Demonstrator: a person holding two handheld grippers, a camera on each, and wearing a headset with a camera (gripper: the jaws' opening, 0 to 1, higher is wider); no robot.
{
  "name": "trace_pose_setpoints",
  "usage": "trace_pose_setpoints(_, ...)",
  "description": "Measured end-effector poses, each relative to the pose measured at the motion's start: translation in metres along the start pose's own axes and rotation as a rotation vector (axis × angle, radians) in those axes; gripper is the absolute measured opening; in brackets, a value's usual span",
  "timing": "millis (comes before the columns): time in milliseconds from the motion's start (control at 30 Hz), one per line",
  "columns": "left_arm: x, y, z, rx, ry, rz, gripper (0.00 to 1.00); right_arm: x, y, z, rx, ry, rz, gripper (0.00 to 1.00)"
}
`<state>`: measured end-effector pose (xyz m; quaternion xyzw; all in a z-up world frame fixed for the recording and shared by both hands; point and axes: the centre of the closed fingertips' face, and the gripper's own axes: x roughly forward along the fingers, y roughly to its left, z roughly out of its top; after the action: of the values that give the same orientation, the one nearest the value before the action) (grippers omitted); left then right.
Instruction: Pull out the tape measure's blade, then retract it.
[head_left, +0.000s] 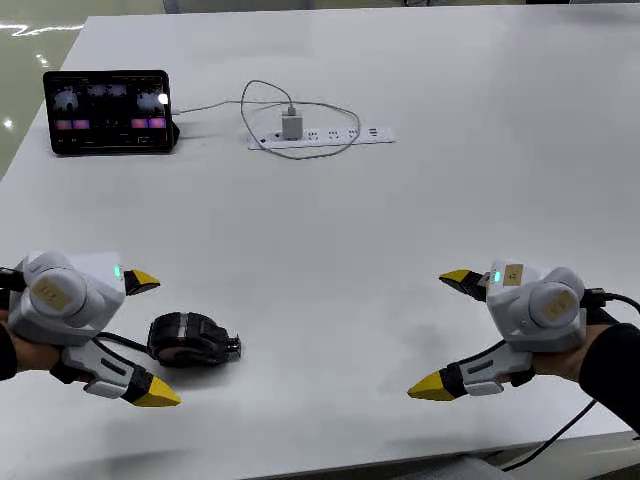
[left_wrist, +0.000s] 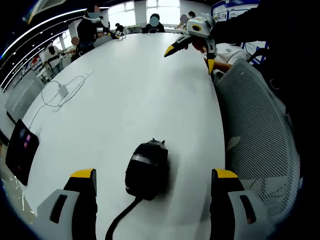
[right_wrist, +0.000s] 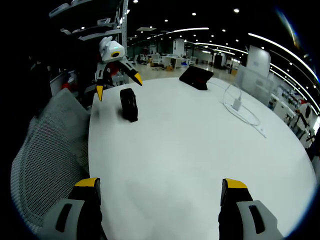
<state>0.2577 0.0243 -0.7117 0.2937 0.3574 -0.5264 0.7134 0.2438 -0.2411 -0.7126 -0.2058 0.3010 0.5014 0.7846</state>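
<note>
Wide white counter (head_left: 400, 220) in an open office hall, with a mesh chair (left_wrist: 260, 125) at the near edge. The black tape measure (head_left: 190, 338), blade fully in, lies close to the near edge toward the near-left corner, a dark strap trailing from it. The left gripper (head_left: 155, 338) has its jaws wide apart on either side of the case, not touching it. The right gripper (head_left: 440, 331) is well apart toward the near-right corner, jaws also wide apart and holding nothing. A tablet (head_left: 108, 110) and power strip (head_left: 325, 136) sit toward the far-left.

Risks:
- An unclamped case could skid or drop off the near edge when pulled.
- The strap could get pinched.
- A weak hold on the blade tip would let it snap back.
</note>
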Motion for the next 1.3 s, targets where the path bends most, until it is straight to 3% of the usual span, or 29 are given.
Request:
trace_pose_setpoints(67,0.003,0.002,-0.004,0.039,0.034,-0.004,0.92,0.005,0.001,0.003,-0.006,0.003,0.008,0.99)
trace_pose_setpoints(167,0.006,0.006,-0.004,0.048,0.049,0.000,0.90,0.012,0.003,0.009,-0.014,0.002,0.022,0.99)
trace_pose_setpoints(267,0.010,0.011,-0.010,0.078,0.096,0.016,0.87,0.020,0.006,0.013,-0.025,0.002,0.038,0.99)
trace_pose_setpoints(433,0.016,0.006,-0.003,0.069,0.080,-0.024,0.84,0.036,0.010,0.024,-0.048,0.004,0.059,0.99)
trace_pose_setpoints(633,0.019,0.005,-0.003,0.091,0.092,-0.037,0.70,0.057,0.018,0.042,-0.079,0.001,0.098,0.99)
trace_pose_setpoints(800,0.023,0.008,-0.006,0.103,0.115,-0.034,0.68,0.074,0.022,0.055,-0.094,-0.001,0.119,0.99)
trace_pose_setpoints(933,0.026,0.008,-0.001,0.064,0.096,-0.037,0.65,0.085,0.023,0.062,-0.096,0.000,0.126,0.99)
trace_pose_setpoints(1033,0.028,0.009,-0.003,0.082,0.108,-0.041,0.64,0.093,0.024,0.065,-0.108,0.010,0.129,0.99)
trace_pose_setpoints(1133,0.030,0.015,-0.007,0.095,0.132,-0.020,0.57,0.100,0.026,0.068,-0.103,0.016,0.137,0.99)
trace_pose_setpoints(1267,0.032,0.013,-0.003,0.083,0.116,-0.020,0.48,0.108,0.028,0.073,-0.085,-0.001,0.148,0.99)
trace_pose_setpoints(1300,0.033,0.012,0.001,0.108,0.101,-0.026,0.45,0.110,0.030,0.074,-0.083,-0.002,0.151,0.99)
